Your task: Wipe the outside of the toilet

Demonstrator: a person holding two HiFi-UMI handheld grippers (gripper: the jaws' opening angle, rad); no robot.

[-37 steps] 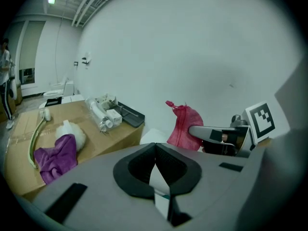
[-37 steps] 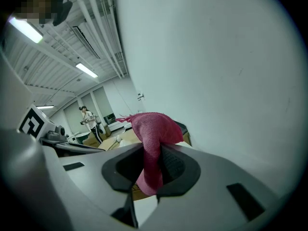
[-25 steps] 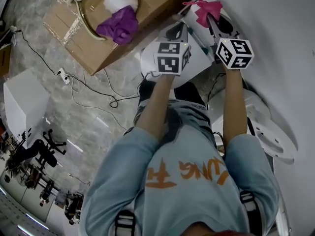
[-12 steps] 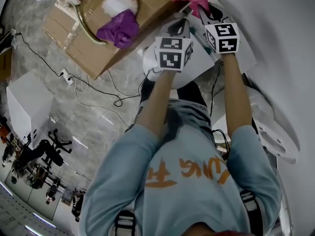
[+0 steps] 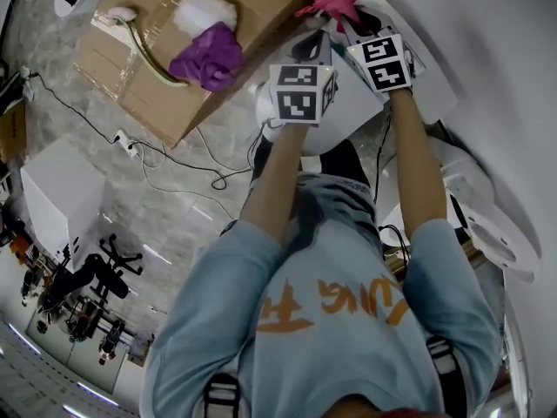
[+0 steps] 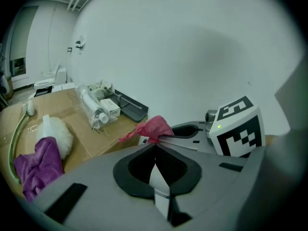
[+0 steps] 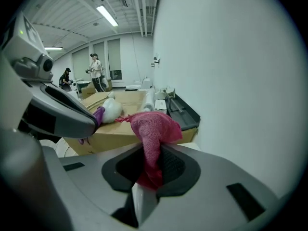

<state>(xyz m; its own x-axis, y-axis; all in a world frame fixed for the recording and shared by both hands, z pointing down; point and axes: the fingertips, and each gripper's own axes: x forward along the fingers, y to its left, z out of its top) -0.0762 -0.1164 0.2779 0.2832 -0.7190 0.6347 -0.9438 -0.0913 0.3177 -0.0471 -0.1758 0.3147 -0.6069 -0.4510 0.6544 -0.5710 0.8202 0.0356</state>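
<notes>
Overhead: pink cloth pinched in the right tool above the toilet

From the head view, both arms reach forward over the white toilet, which stands against a pale wall. The right tool has its jaws clamped on a pink cloth. In the right gripper view the cloth runs down between that tool's dark pads and bunches in a loose fold above the tips. The left tool sits just beside it on the person's left, with its marker cube facing the head camera. In the left gripper view its jaws are drawn together at the tips, narrow, with nothing gripped between them. The pink cloth shows just beyond those tips, held by the other tool.

To the left of the toilet a flattened cardboard box lies on the tiled floor. A purple cloth rests on it, touching a white fluffy wad. A bagged white tube and a dark tray lie farther along the box by the wall. A thin black cable trails over the floor near the box.
</notes>
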